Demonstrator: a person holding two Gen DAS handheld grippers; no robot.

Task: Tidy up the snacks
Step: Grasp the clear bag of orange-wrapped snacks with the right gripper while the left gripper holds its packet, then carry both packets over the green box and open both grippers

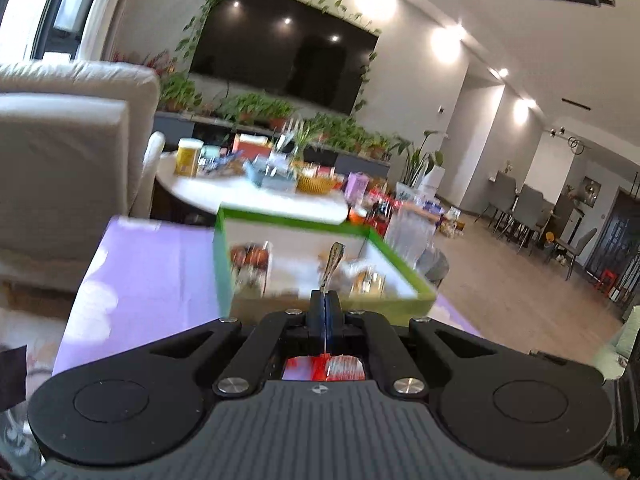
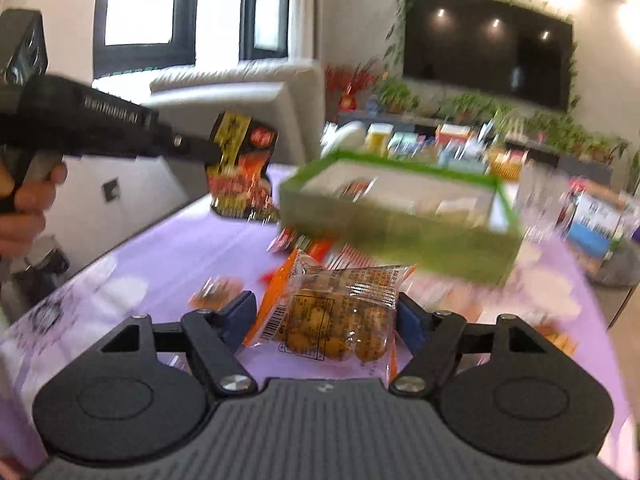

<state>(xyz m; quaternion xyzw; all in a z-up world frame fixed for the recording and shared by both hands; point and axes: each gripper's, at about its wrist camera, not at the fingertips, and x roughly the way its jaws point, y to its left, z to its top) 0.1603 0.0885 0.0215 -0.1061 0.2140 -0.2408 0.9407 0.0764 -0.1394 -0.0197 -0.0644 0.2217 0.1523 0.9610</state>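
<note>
A large dark television [image 1: 284, 60] hangs on the pale wall at twelve o'clock, trailed by ivy. A cream sofa [image 1: 68, 128] sits at nine o'clock, grey dining chairs [image 1: 528, 204] at three. Ceiling spotlights [image 1: 446, 42] glow; daylight fills the windows [image 2: 140, 4].
</note>
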